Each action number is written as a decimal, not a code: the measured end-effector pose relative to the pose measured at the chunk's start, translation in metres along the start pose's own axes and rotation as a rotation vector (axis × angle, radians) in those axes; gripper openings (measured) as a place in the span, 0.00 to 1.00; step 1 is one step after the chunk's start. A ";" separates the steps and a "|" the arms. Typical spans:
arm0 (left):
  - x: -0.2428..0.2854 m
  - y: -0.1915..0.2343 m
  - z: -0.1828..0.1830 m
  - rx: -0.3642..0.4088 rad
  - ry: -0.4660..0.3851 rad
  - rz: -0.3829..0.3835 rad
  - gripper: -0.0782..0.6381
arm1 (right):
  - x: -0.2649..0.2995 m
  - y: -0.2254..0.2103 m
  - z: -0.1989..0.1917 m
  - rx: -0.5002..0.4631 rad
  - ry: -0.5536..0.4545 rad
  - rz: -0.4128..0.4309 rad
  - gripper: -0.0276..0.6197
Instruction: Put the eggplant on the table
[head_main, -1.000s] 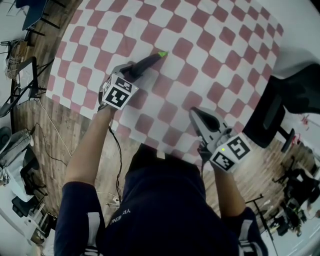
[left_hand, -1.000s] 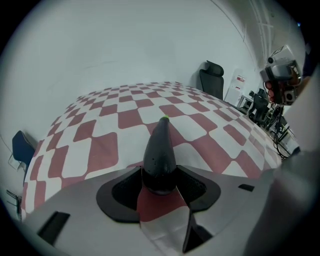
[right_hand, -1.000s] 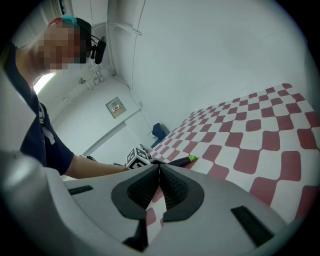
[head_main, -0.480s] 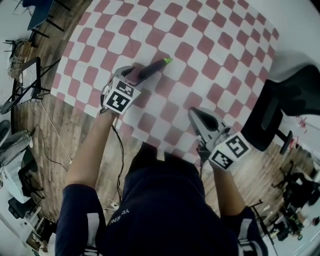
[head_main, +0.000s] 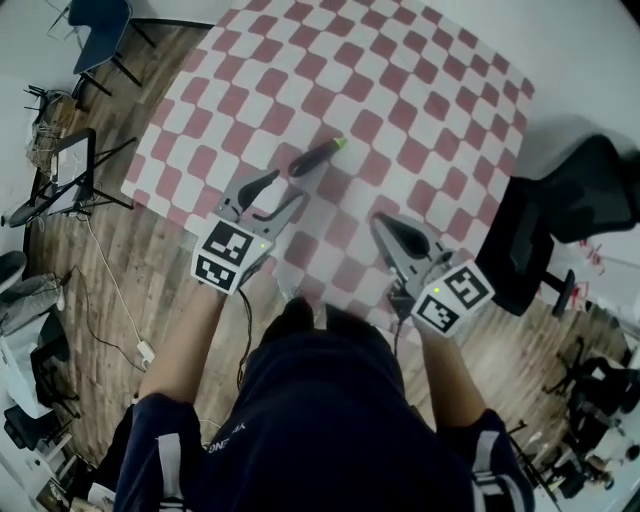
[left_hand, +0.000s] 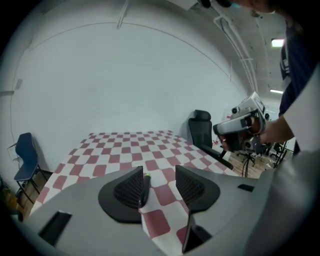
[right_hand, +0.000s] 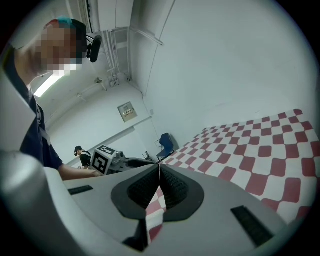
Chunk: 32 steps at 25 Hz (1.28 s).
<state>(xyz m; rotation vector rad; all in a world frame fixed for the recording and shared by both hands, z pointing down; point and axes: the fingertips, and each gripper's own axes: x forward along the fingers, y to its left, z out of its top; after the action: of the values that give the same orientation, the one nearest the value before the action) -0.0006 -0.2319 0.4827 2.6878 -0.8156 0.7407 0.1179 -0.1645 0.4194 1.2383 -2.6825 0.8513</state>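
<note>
The eggplant (head_main: 318, 157), dark and slim with a green tip, lies on the red-and-white checked table (head_main: 420, 110). My left gripper (head_main: 287, 185) hangs above the table's near edge, just short of the eggplant and apart from it. Its jaws are wide but closing, with nothing between them. In the left gripper view the eggplant (left_hand: 144, 189) shows on the cloth beyond the gap of that gripper (left_hand: 159, 168). My right gripper (head_main: 380, 222) is shut and empty over the table's near right part, its pads (right_hand: 150, 187) pressed together.
A black office chair (head_main: 570, 215) stands at the table's right side. A blue chair (head_main: 95, 20) and dark stands with cables (head_main: 60, 170) are on the wooden floor at the left. Another person (right_hand: 79, 152) is far off in the right gripper view.
My left gripper has drawn back and risen away from the eggplant, which stays on the cloth. The right gripper has lifted a little.
</note>
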 end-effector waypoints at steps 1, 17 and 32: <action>-0.012 -0.005 0.009 -0.009 -0.035 -0.002 0.40 | -0.001 0.005 0.004 -0.008 -0.008 0.001 0.07; -0.150 -0.053 0.083 -0.061 -0.366 0.030 0.17 | -0.020 0.090 0.052 -0.181 -0.121 0.050 0.07; -0.183 -0.063 0.071 -0.081 -0.391 0.050 0.15 | -0.030 0.126 0.049 -0.243 -0.115 0.079 0.07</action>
<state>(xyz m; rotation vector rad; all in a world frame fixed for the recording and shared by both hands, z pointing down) -0.0669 -0.1233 0.3209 2.7841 -0.9772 0.1826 0.0558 -0.1030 0.3120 1.1651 -2.8356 0.4545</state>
